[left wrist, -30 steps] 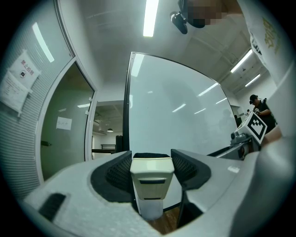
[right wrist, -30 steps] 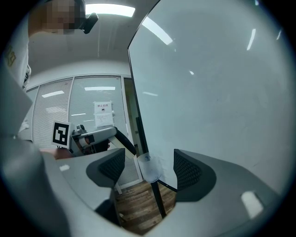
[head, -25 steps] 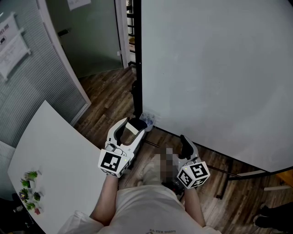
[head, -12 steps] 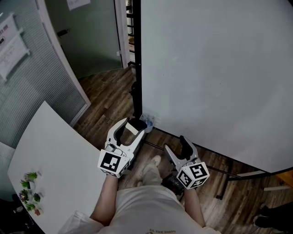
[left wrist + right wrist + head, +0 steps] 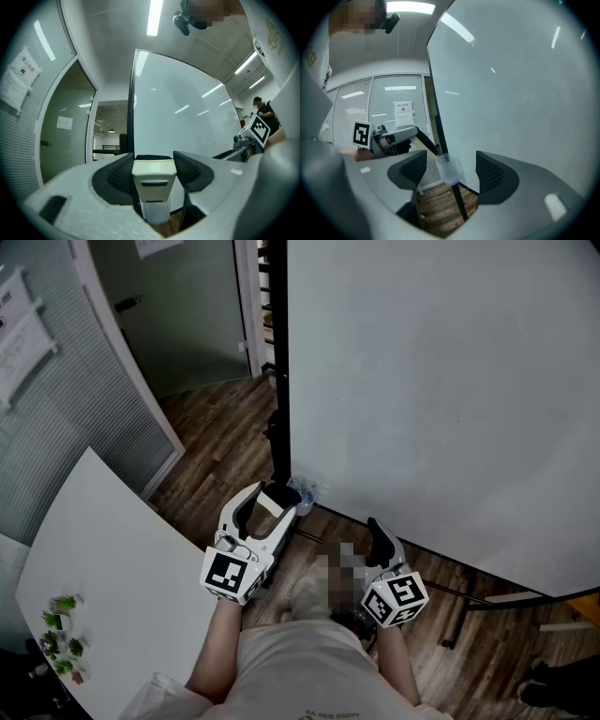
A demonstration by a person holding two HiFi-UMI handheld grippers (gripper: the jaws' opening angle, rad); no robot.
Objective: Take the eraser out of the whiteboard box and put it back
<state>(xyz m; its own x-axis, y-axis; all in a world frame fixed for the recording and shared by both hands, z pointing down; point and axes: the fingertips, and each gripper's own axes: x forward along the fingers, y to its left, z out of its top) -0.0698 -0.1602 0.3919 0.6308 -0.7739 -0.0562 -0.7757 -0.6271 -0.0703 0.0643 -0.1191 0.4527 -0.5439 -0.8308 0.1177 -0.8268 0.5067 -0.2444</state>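
Low centre of the head view: eraser out of its box, clamped in the left gripper.

Left gripper (image 5: pixel 274 504) has its jaws pressed on the two sides of the eraser (image 5: pixel 153 187), which stands on end between the pads, probably so it can slide straight back into the box (image 5: pixel 304 491). That clear box hangs just beyond the jaw tips, on the whiteboard (image 5: pixel 441 381) edge, slightly up and right. Right gripper (image 5: pixel 451 171), lower right, has its jaws apart and holds nothing; it seems merely to wait, with the box showing through its gap.
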